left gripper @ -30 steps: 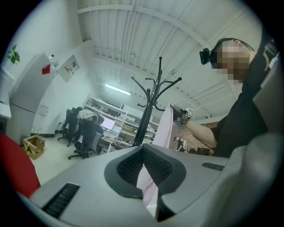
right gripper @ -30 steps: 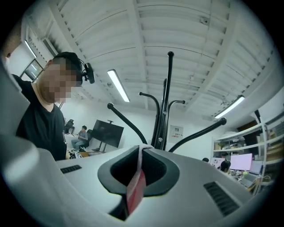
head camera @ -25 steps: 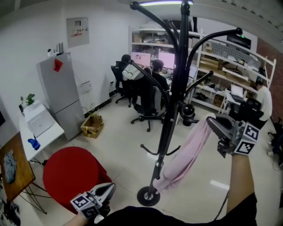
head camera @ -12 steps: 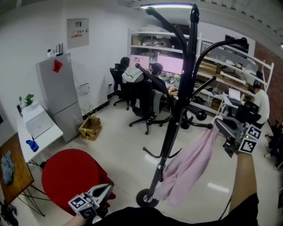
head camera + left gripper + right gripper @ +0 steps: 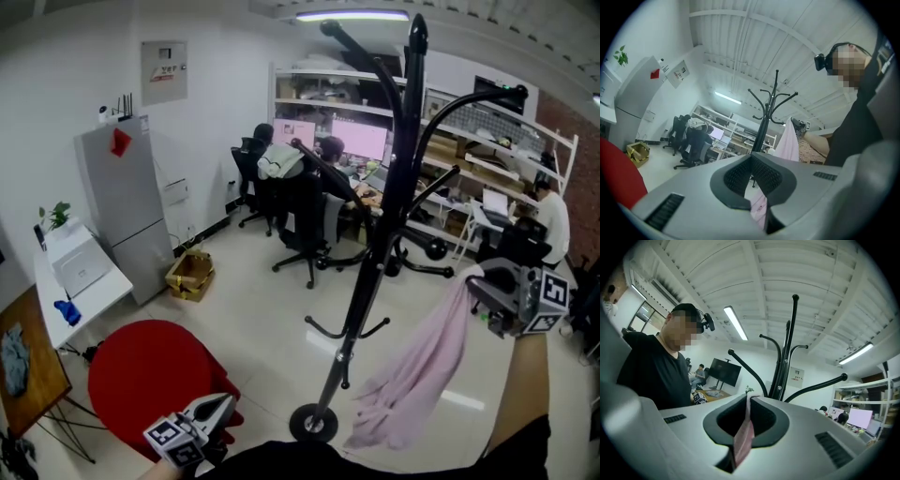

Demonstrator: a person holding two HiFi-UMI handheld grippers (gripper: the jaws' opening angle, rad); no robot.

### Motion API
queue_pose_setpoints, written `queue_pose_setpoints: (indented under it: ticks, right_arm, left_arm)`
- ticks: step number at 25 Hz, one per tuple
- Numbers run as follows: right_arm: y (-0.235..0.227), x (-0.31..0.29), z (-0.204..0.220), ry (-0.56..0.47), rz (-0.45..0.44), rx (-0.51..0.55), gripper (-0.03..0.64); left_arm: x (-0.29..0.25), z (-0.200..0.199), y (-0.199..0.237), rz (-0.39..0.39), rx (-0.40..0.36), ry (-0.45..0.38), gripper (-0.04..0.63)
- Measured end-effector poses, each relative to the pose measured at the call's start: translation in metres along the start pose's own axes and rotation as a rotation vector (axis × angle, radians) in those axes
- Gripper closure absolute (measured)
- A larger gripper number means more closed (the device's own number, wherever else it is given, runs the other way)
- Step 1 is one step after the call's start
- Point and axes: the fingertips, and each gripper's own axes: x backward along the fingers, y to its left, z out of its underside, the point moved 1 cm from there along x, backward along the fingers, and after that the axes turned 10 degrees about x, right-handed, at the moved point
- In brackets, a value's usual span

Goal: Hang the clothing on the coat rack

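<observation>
The black coat rack stands in mid-floor on a round base, with curved hooks at its top; it also shows in the left gripper view and close up in the right gripper view. My right gripper is to the right of the pole at mid height, shut on a pink garment that hangs down to near the floor beside the base. A fold of the pink fabric is pinched between its jaws. My left gripper is low at the bottom left, shut and holding nothing.
A red round seat sits beside the left gripper. A grey fridge, a white table and a cardboard box line the left wall. People sit on office chairs at desks behind the rack. Shelving stands at the right.
My right gripper has moved to the right and slightly down, and the pink garment has swung away from the rack's pole and base. The left gripper has barely moved.
</observation>
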Motion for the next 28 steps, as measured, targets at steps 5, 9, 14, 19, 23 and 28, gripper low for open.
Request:
queue_pose_setpoints:
  ticks: [5,9,14,19,23,28]
  right_arm:
    - [-0.016,-0.019,0.012,0.012,-0.015,-0.031,0.612]
    - [-0.037,-0.015,0.022,0.005,0.029,-0.076,0.612]
    - [-0.043,-0.011,0.033,0.008,0.061,-0.096,0.611]
    - [-0.047,-0.008,0.035,0.039,0.069,-0.09,0.611]
    - [-0.059,-0.007,0.041,-0.021,0.066,-0.148,0.607]
    - [-0.083,-0.008,0.046,-0.202,0.113,-0.264,0.607]
  left_arm:
    - [0.001,-0.003,0.0,0.008,0.002,-0.027,0.603]
    - [0.006,-0.009,0.001,-0.006,0.005,-0.031,0.603]
    - [0.013,-0.006,0.005,-0.009,-0.002,-0.047,0.603]
    - [0.013,-0.007,0.004,0.002,-0.006,-0.056,0.603]
    - [0.012,-0.003,0.006,0.008,0.0,-0.061,0.603]
    - [0.01,-0.003,0.002,0.012,-0.001,-0.034,0.603]
